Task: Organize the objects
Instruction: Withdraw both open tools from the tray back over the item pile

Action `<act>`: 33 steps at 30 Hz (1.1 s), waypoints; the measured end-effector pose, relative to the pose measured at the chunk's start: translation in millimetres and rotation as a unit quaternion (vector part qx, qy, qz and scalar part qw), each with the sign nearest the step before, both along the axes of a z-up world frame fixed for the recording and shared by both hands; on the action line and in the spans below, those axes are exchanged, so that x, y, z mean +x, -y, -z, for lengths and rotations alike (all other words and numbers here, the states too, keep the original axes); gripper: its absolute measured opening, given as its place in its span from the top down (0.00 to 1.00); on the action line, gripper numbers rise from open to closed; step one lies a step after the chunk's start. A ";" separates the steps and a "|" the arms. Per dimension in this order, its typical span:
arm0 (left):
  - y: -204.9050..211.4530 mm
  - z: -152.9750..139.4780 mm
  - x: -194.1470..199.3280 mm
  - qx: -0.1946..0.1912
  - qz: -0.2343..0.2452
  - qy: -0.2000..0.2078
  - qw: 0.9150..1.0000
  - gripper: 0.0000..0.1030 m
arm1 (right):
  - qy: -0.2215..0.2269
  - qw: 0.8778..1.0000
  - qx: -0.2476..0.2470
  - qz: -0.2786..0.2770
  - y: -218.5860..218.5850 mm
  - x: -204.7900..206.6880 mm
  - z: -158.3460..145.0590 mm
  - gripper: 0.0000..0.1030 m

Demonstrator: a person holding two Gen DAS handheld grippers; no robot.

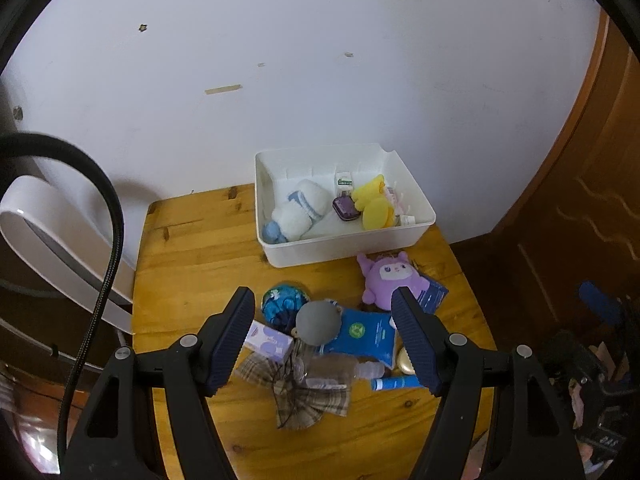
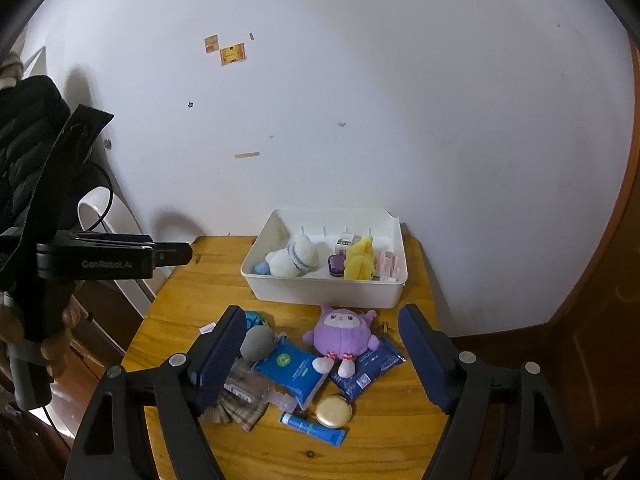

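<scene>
Right wrist view: your right gripper (image 2: 322, 354) hangs spread and empty above the loose pile, with the purple plush toy (image 2: 343, 339) lying between its fingers in the picture but untouched. Left wrist view: your left gripper (image 1: 323, 340) is likewise spread, nothing between the pads, poised over the grey ball-shaped item (image 1: 319, 321) and the clear plastic bottle (image 1: 340, 371). The white bin (image 2: 326, 295) sits at the back of the wooden table (image 2: 372, 440), already holding a white rolled sock (image 2: 294, 262), a yellow plush (image 2: 359, 265) and a few small packets. Still out on the table: two blue wipe packs, a gold round compact (image 2: 333, 411), a blue tube (image 2: 314, 427), plaid cloth. Judged step: between picks, choosing the next item. The plush looks the easiest grab for your right side; drop lower, centre the fingers on its body, then squeeze.
</scene>
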State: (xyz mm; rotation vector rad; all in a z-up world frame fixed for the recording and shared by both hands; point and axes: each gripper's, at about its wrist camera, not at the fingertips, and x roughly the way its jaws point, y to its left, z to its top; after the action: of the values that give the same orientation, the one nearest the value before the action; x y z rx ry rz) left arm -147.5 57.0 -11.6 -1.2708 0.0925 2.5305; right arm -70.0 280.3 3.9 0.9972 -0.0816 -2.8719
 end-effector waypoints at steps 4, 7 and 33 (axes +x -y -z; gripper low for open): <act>12.4 6.0 11.6 0.007 -0.006 -0.001 1.000 0.28 | 0.004 1.000 0.001 -0.005 0.2 10.1 6.1 0.23; 22.3 11.9 17.0 0.015 -0.013 0.004 1.000 0.28 | 0.006 1.000 0.003 -0.006 -0.3 17.0 12.0 0.23; 64.1 96.5 73.7 0.002 -0.053 0.004 0.999 0.28 | 0.059 0.998 -0.014 0.008 -10.8 33.2 80.8 0.23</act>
State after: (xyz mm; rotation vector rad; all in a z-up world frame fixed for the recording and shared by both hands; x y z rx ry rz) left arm -73.9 -7.1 -108.1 -1.3162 0.0195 2.6129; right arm -36.8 291.2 -76.9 1.1656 -0.1382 -2.8159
